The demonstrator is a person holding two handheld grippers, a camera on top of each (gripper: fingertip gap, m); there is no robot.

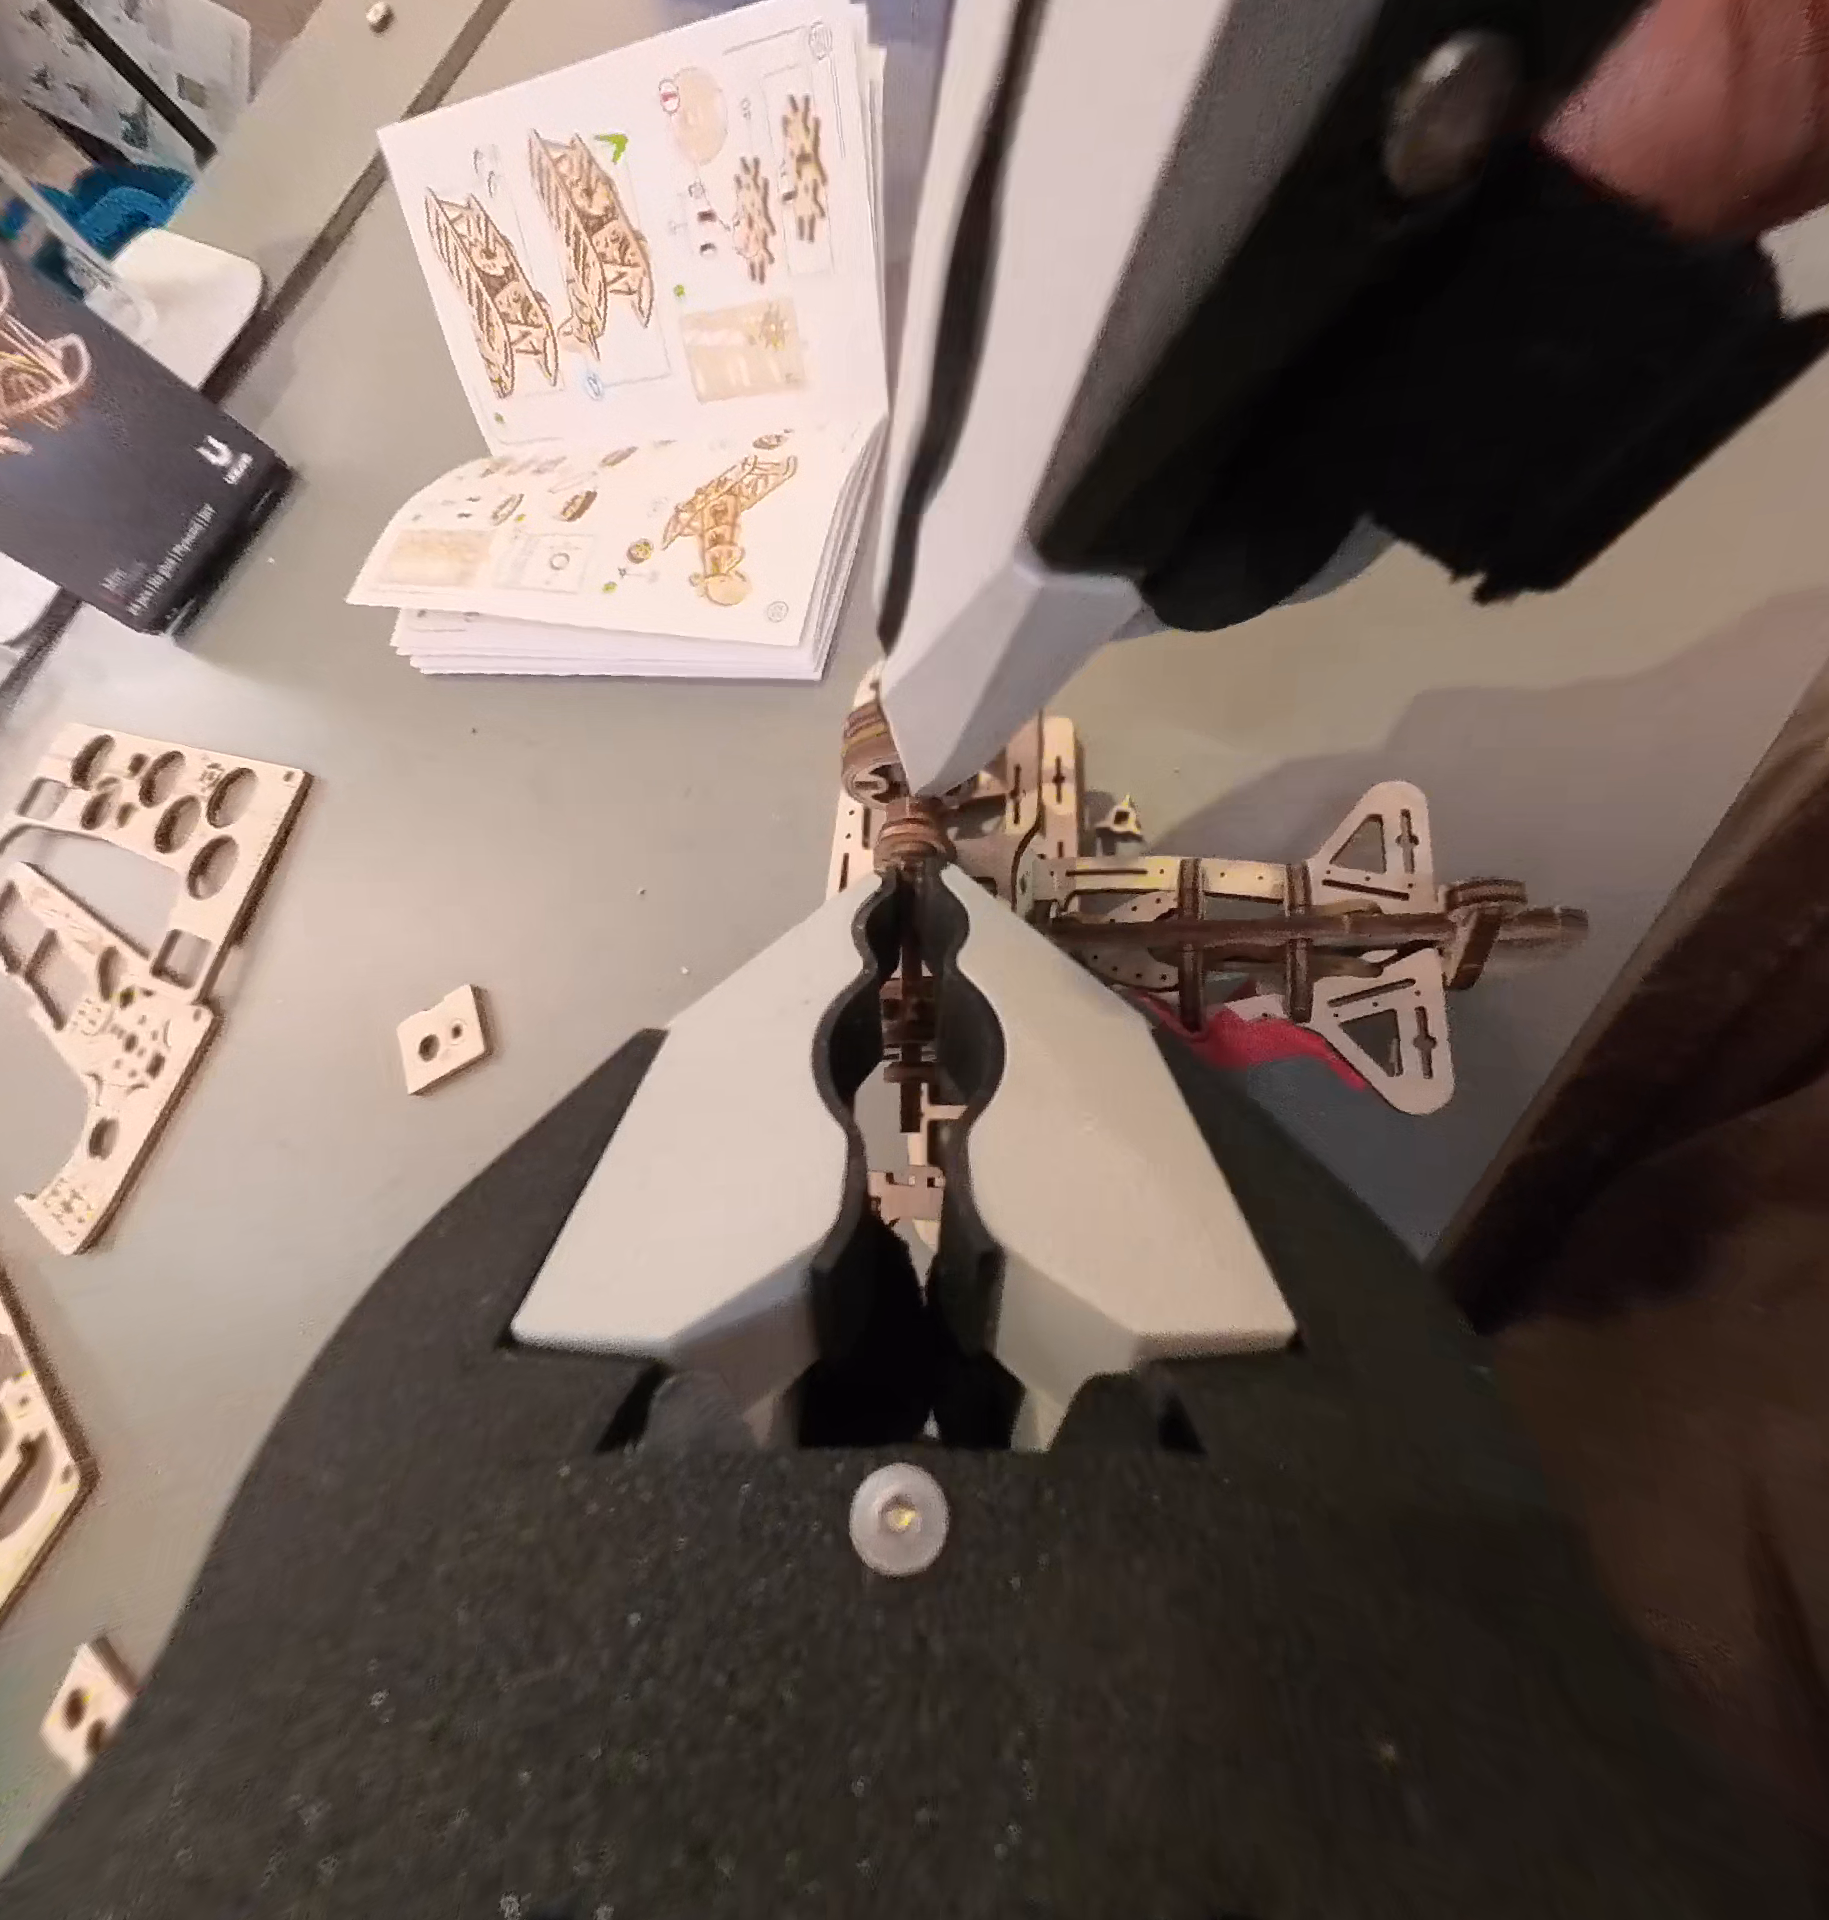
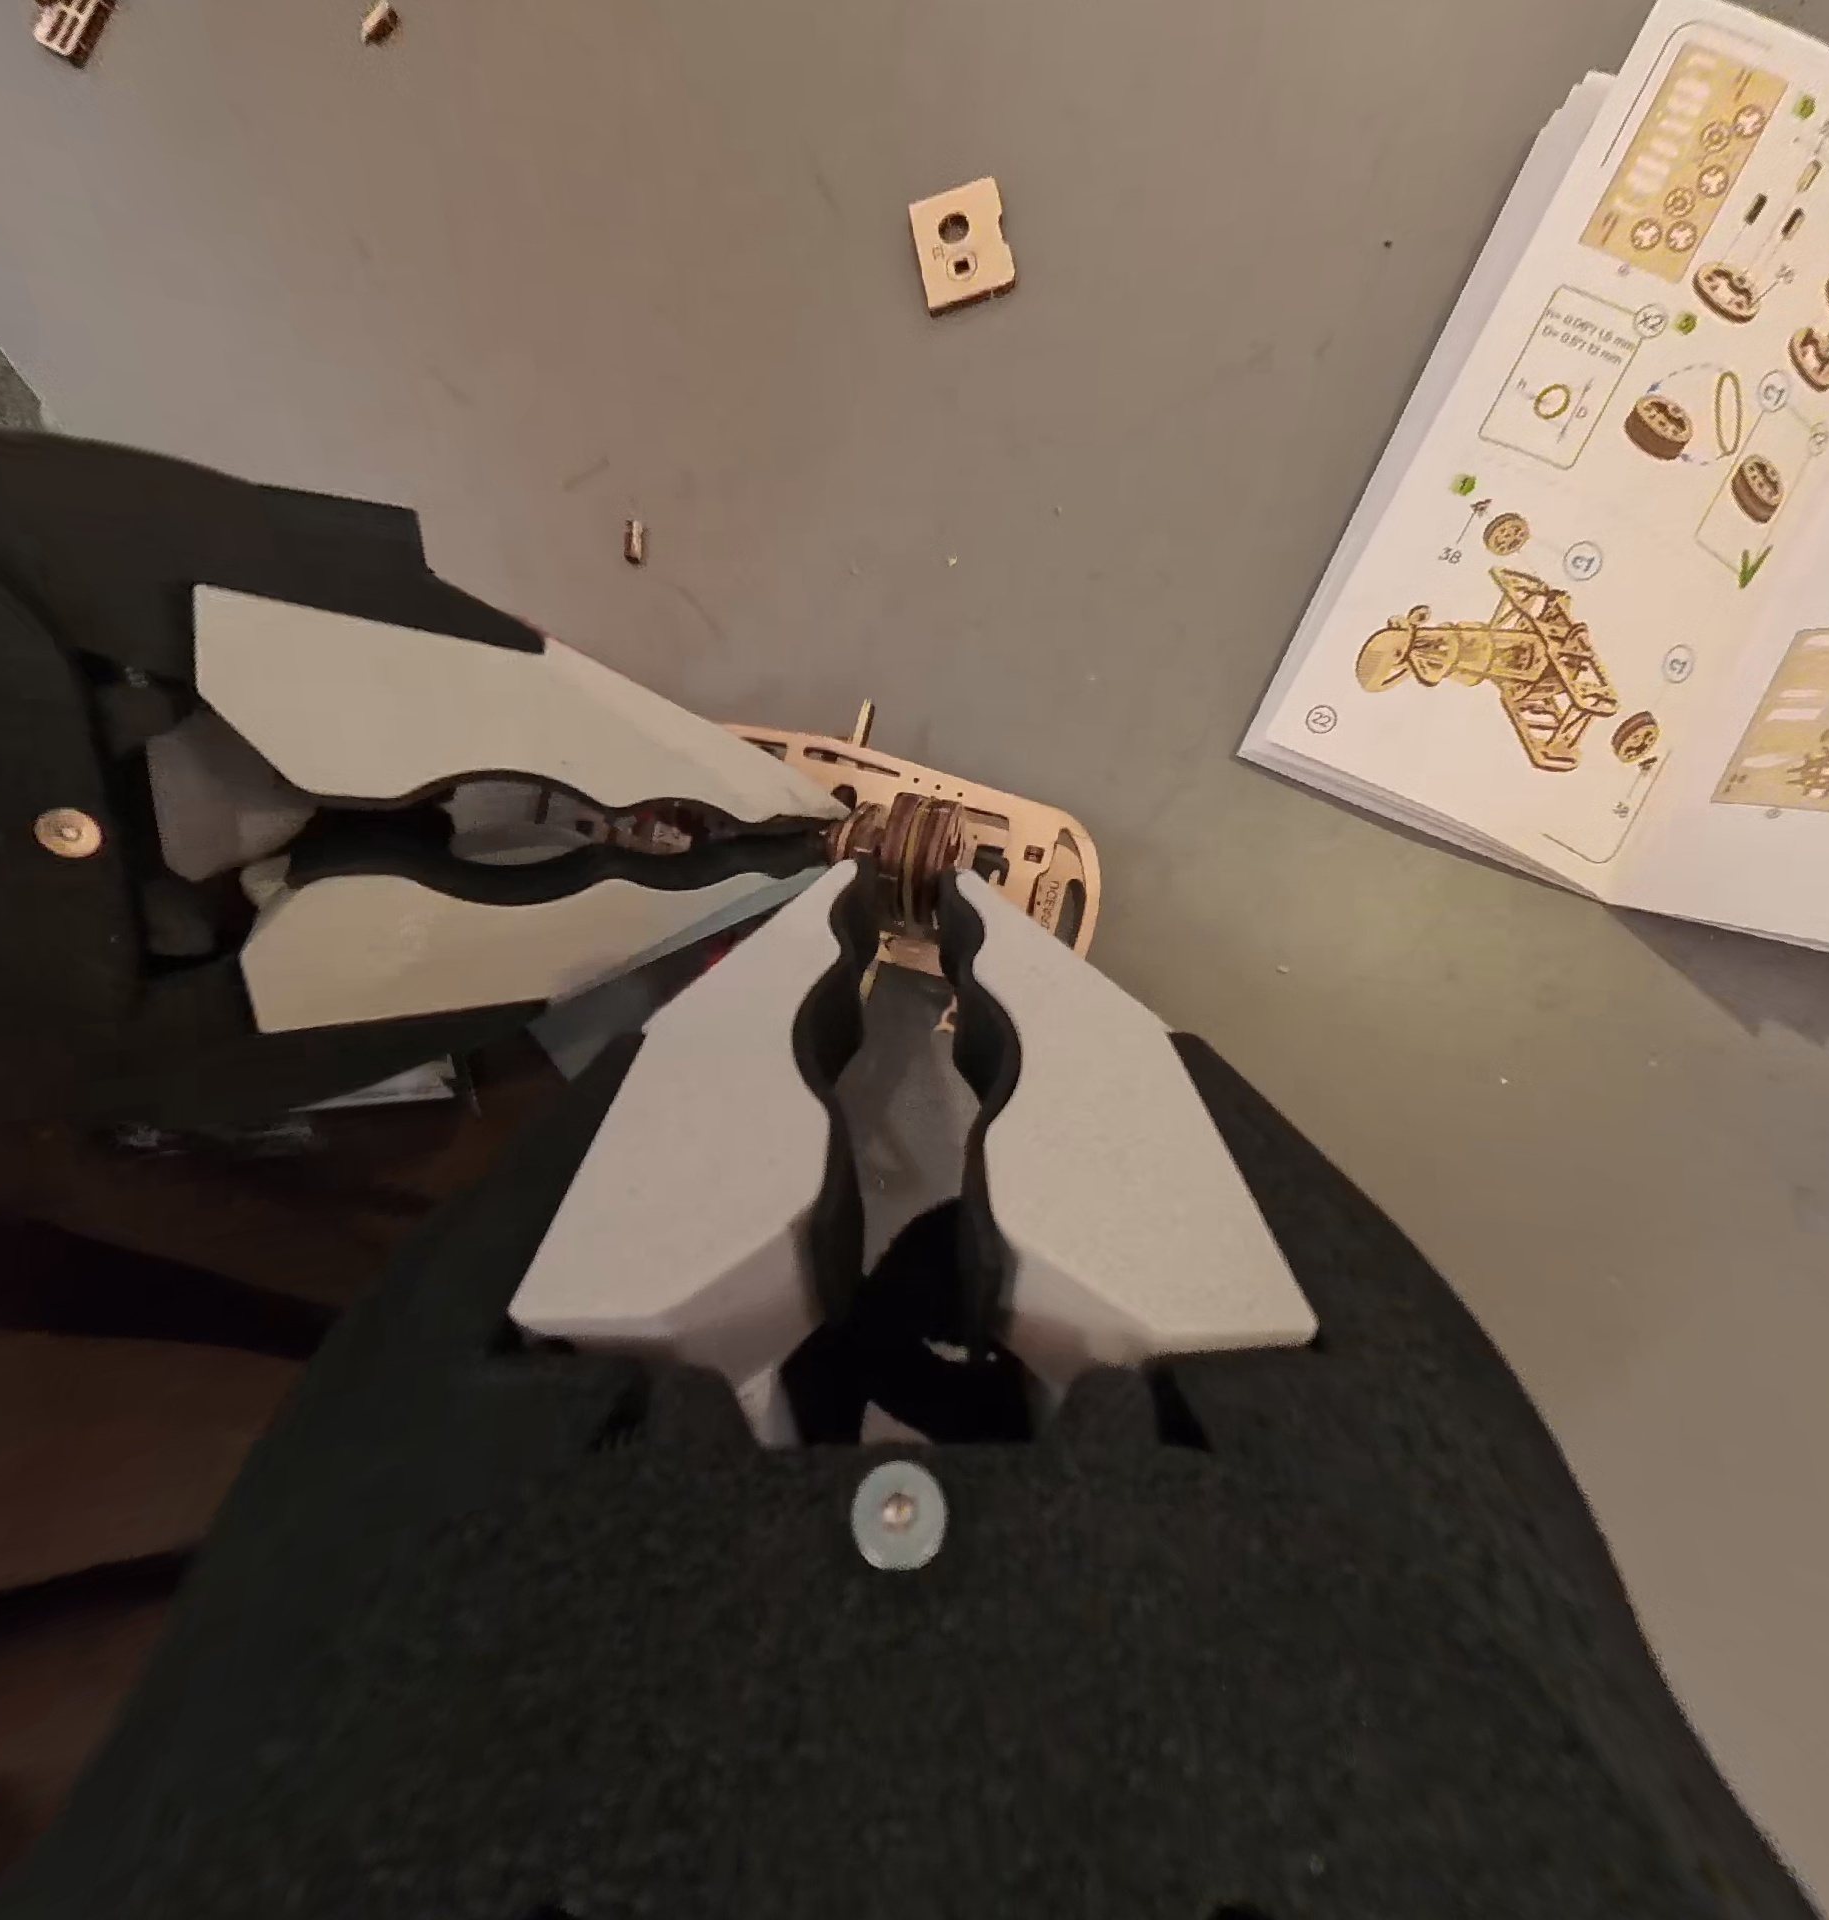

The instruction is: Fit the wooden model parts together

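1. My left gripper (image 1: 905, 904) has its jaws clenched on a thin wooden part of the plane (image 1: 1253, 914). I hold it there so the plane does not slide while I push on it.

2. The plane lies on the worktop (image 1: 598, 831), just past my left jaws and off to their right. Its tail points away to the right. Lying flat keeps it steady.

3. My right gripper (image 2: 905, 883) has its jaws clenched on a small round wheel (image 2: 915, 836). The wheel sits right at the tips of the jaws, so I can see where it goes.

4. The tips of both jaws nearly meet at the wheel. I think I am pressing the wheel onto its peg on the plane. One gripper holds, the other pushes.

5. The booklet (image 2: 1616, 499) lies open, far ahead of my right jaws and to their right. It is open so I can check the drawing of the wheel step.

6. A small square piece (image 2: 962, 244) lies far ahead of my right jaws. Cut-out sheets (image 1: 131, 935) lie well to the left of my left jaws. A dark box (image 1: 89, 457) sits beyond them. They are pushed aside to leave room.

7. The wood is thin, so I guess a hard push could snap it.
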